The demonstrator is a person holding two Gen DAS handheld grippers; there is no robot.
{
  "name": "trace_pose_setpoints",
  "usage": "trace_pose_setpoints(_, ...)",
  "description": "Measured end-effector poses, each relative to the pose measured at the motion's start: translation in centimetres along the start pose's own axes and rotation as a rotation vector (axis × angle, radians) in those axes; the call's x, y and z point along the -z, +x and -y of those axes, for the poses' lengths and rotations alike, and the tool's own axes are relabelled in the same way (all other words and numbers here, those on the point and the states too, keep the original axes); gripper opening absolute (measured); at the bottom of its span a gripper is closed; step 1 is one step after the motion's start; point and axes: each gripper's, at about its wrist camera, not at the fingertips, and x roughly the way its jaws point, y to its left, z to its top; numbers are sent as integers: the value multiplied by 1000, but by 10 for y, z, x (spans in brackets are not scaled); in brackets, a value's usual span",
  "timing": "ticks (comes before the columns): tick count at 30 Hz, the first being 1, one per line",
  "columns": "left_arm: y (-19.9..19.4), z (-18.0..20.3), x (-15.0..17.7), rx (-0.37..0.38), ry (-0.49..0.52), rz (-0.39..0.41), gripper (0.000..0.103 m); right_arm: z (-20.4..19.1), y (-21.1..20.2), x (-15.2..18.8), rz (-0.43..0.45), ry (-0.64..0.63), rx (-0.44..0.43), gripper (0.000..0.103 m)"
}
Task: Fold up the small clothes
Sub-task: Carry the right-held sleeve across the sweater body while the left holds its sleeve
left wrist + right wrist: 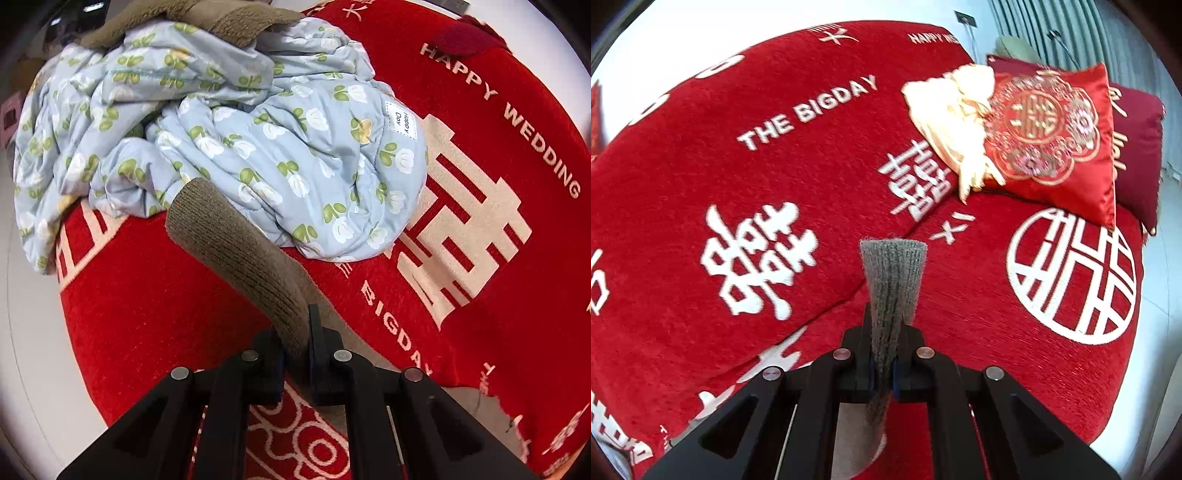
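The left hand-held gripper (295, 332) is clamped on a brown knit sock (236, 251), whose free end points toward 11 o'clock over the red blanket (147, 314). Its lower end is hidden behind the jaws. The right hand-held gripper (884, 347) pinches a grey sock (892, 280), its cuff pointing to 12 o'clock. A floral quilt (258, 147) lies crumpled at 11 o'clock, partly under brown fabric (229, 18) that is cut off by the frame.
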Motion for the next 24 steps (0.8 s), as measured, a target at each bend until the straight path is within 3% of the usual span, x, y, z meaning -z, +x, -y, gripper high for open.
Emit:
trace_pose_setpoints(10,-14,20,8,-58,114,67,10,-82,-23,16,13,-108,-73,6)
trace_pose_setpoints(24,-21,15,8,-36,144,59,10,-190,-56,65,8,-264,-173,6)
